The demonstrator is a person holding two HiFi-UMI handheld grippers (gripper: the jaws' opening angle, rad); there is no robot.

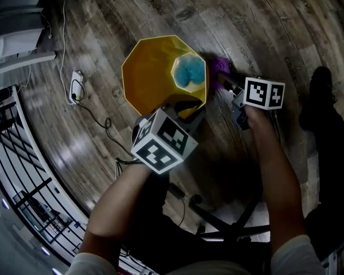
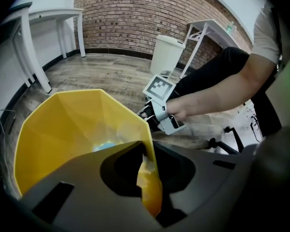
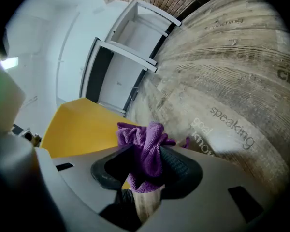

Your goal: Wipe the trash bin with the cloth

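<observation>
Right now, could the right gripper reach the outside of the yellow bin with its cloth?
Probably yes: the right gripper holds the cloth beside the bin, nothing shows between, and the left gripper clamps its rim.

Yellow faceted open bin [image 1: 152, 70]; bunched purple cloth [image 1: 221, 66] just beside.

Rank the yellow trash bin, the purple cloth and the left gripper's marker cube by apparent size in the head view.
1. yellow trash bin
2. marker cube, though it sits nearer the camera, which flatters it
3. purple cloth, of which only a small bunch shows
</observation>
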